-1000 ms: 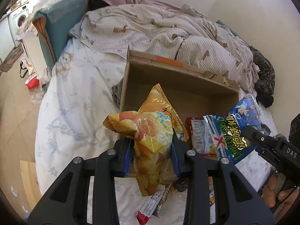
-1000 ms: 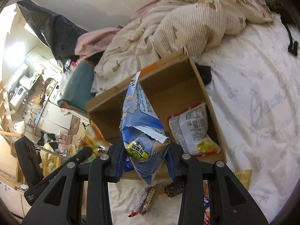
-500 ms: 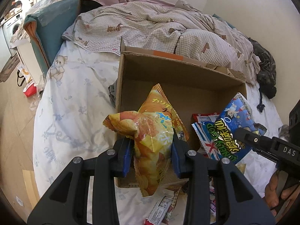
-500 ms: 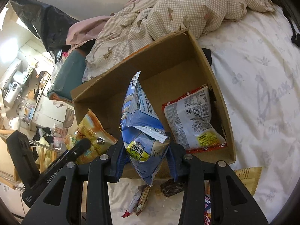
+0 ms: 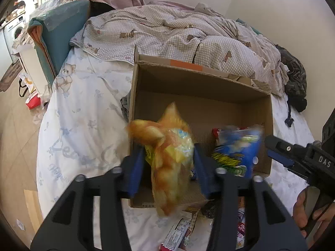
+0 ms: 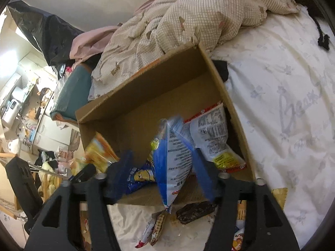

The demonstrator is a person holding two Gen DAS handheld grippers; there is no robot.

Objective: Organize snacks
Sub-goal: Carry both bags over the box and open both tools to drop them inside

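An open cardboard box (image 5: 201,87) (image 6: 146,92) stands on the bed. My left gripper (image 5: 169,159) has its jaws spread; the orange chip bag (image 5: 169,152) is blurred between them, over the box's near left corner. My right gripper (image 6: 163,165) also has its jaws spread; the blue snack bag (image 6: 173,161) (image 5: 238,152) is blurred between them, over the box's near edge. A red and white snack bag (image 6: 213,138) lies inside the box at the right. The orange bag also shows in the right wrist view (image 6: 98,152).
Small wrapped snacks (image 6: 155,228) and a dark brown packet (image 6: 194,210) lie on the white sheet (image 6: 282,104) in front of the box. A checked duvet (image 5: 178,33) is heaped behind the box. A teal cushion (image 5: 60,27) stands at the bed's left edge.
Both grippers moved forward over the box and opened. The orange and blue bags, held firmly before, now blur and tilt between the spread jaws.
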